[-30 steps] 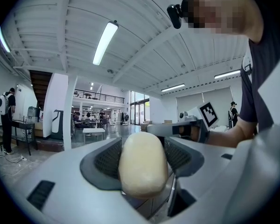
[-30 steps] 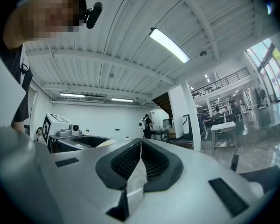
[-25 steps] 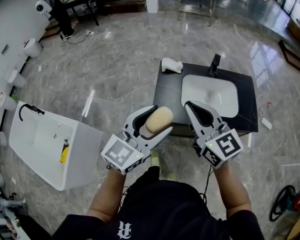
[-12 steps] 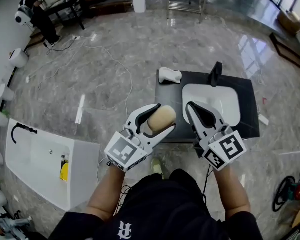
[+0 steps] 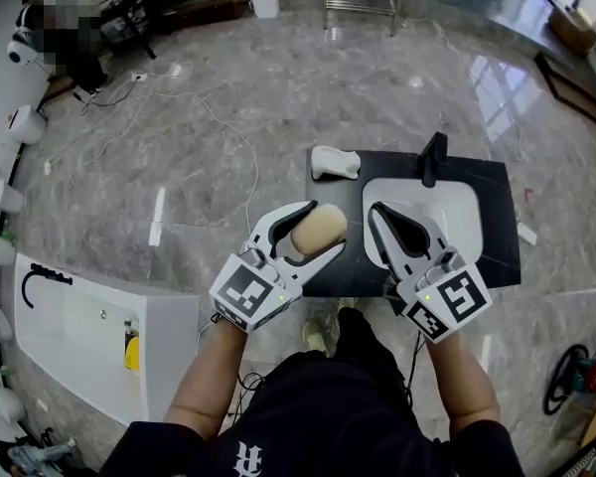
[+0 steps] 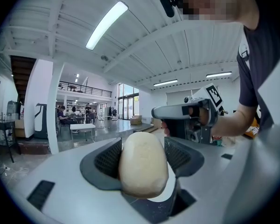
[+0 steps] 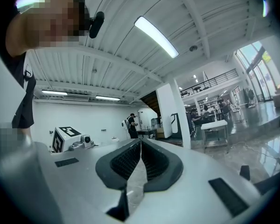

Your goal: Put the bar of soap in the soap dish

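My left gripper (image 5: 313, 229) is shut on a cream oval bar of soap (image 5: 318, 228), held up in the air in front of a black vanity top (image 5: 497, 229). The soap (image 6: 143, 164) fills the space between the ribbed pads in the left gripper view. A white soap dish (image 5: 335, 161) sits on the vanity's far left corner, beyond the soap. My right gripper (image 5: 385, 223) is shut with nothing in it, hovering over the near edge of the white basin (image 5: 455, 204); its pads (image 7: 151, 161) meet in the right gripper view.
A black tap (image 5: 434, 157) stands behind the basin. A separate white basin unit (image 5: 89, 338) lies on the marble floor at lower left. Cables (image 5: 219, 127) trail across the floor. A person (image 5: 74, 43) stands at the far left.
The head view has shifted forward, so the vanity sits nearer below me. Both grippers keep their pose, the soap still held in the left one.
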Action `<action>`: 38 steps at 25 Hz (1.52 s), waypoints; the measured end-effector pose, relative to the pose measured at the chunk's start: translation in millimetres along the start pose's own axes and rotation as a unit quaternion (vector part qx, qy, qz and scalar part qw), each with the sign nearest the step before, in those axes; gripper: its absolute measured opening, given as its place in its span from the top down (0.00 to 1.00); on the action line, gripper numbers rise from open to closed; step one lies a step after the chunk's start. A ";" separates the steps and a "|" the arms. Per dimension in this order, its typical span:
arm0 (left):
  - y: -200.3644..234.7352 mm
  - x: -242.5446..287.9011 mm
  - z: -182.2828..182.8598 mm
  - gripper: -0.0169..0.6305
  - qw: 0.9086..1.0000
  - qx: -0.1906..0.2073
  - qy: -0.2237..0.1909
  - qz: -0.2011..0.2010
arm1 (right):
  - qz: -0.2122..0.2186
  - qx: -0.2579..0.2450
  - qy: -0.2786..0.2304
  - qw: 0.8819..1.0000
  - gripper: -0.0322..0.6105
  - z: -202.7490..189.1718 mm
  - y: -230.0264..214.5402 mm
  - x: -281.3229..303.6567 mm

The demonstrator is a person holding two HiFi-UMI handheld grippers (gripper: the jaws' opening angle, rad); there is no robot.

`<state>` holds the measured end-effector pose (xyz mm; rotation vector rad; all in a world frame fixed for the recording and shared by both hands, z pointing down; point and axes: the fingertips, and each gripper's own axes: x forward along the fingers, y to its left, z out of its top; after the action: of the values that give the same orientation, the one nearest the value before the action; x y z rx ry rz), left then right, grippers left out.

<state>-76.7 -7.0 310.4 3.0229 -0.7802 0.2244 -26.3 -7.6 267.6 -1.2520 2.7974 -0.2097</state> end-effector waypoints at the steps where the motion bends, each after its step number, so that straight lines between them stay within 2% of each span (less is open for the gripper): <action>1: 7.7 7.2 -2.6 0.52 1.000 0.003 0.004 0.000 | 0.004 0.002 0.000 1.000 0.94 -0.4 -7.0 6.4; 14: 105.4 121.5 -56.9 0.52 0.997 0.011 0.077 -0.004 | 0.045 0.020 0.025 0.998 0.94 -24.6 -129.4 81.2; 25: 160.2 197.6 -157.9 0.52 0.982 0.056 0.167 -0.064 | 0.035 0.069 0.042 0.996 0.94 -98.4 -192.5 118.4; 29: 175.8 211.4 -192.6 0.52 0.970 0.078 0.211 -0.090 | 0.026 0.089 0.042 0.995 0.94 -114.9 -210.3 124.1; 34: 188.7 225.8 -229.9 0.52 0.947 0.122 0.268 -0.128 | 0.015 0.102 0.048 0.993 0.94 -133.3 -231.7 129.2; 38: 190.6 233.7 -249.6 0.52 0.930 0.149 0.300 -0.152 | 0.012 0.112 0.051 0.992 0.94 -143.8 -237.8 131.8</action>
<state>-0.1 -274.5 585.7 2.9777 -0.2360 1.2766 44.0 -248.8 444.9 -1.1851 2.7742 -0.5854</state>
